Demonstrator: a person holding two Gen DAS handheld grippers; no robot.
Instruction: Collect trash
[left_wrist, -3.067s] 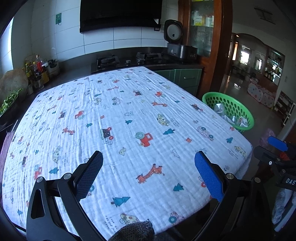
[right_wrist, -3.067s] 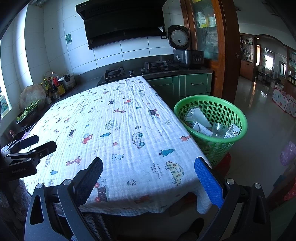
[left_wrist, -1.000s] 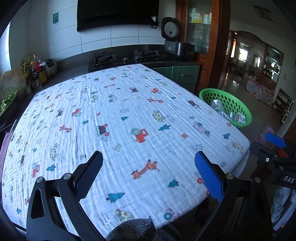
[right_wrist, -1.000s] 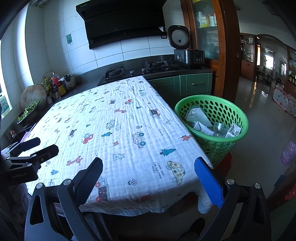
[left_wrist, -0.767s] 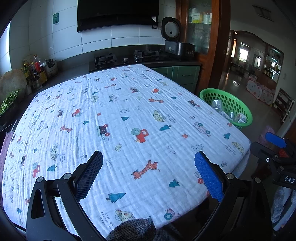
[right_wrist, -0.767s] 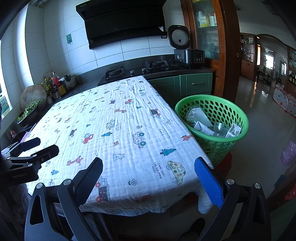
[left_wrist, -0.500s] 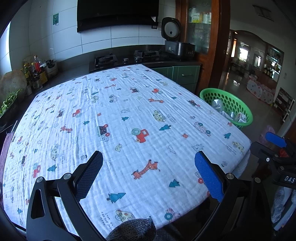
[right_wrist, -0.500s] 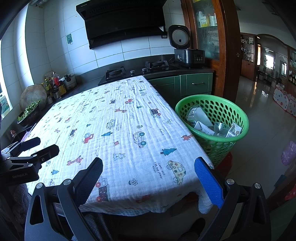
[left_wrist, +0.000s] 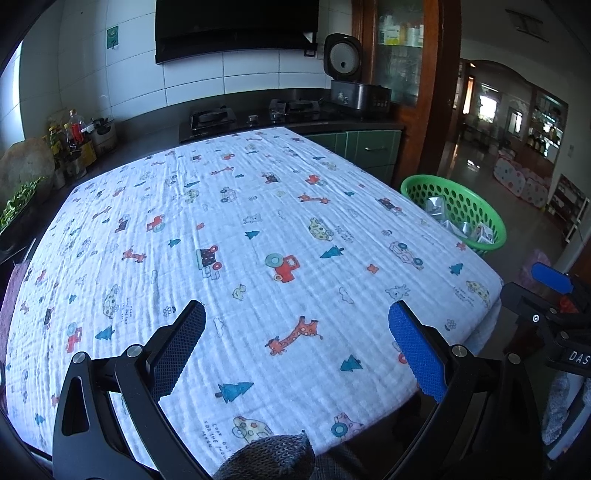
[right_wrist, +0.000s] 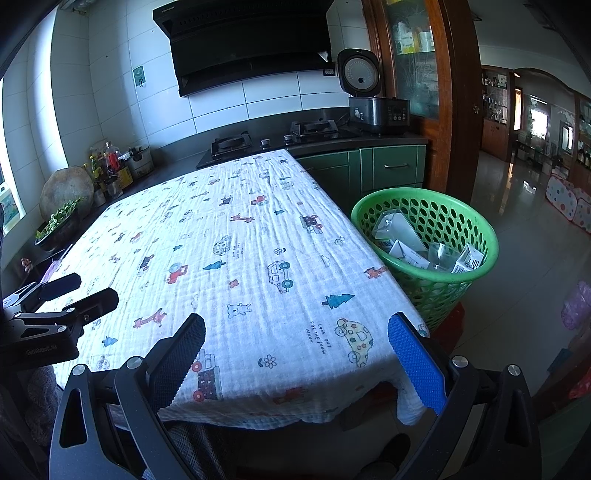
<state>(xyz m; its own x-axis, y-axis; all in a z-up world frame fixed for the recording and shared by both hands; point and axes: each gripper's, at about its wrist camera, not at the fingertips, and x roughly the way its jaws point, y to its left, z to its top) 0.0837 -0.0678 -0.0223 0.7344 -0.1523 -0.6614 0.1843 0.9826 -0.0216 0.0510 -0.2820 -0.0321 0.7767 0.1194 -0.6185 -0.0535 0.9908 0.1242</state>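
Jaws spread wide on both grippers, gripping nothing. Left gripper (left_wrist: 297, 325) hovering above near edge of table (left_wrist: 258, 206), pads (left_wrist: 415, 352) pointing along printed cloth. Right gripper (right_wrist: 295, 334) hanging by near right corner of table (right_wrist: 240, 258), aiming toward basket (right_wrist: 476, 218).

Trash (right_wrist: 406, 240) lying inside basket: white cartons, a clear plastic piece, a barcoded box, all piled against far wall. Same pile (left_wrist: 458, 227) showing in left view, basket (left_wrist: 417, 184) standing on floor just beside table's right edge, apart from both grippers.

Scanning cloth in both views: only cartoon prints, no loose item, no wrapper, nothing between pads. Floor around basket partly hidden by table edge and gripper bodies, so unable to rule out strays there. Pinkish blob at far right of right view too blurred to name.

Judging step: collection looking finished or nearly so, with grippers idling in a rest pose over near edge. No pick in progress, no carry in progress.

Next move, judged only: sweeping views over hidden floor strip and far table edge for leftovers; if one turns up, lowering nearer gripper with pads either side, closing, carrying over basket rim, letting go. Otherwise holding off and ending. Watching cloth while reaching: thin, wrinkled, hanging over edge, likely snagging on pads if dragged.
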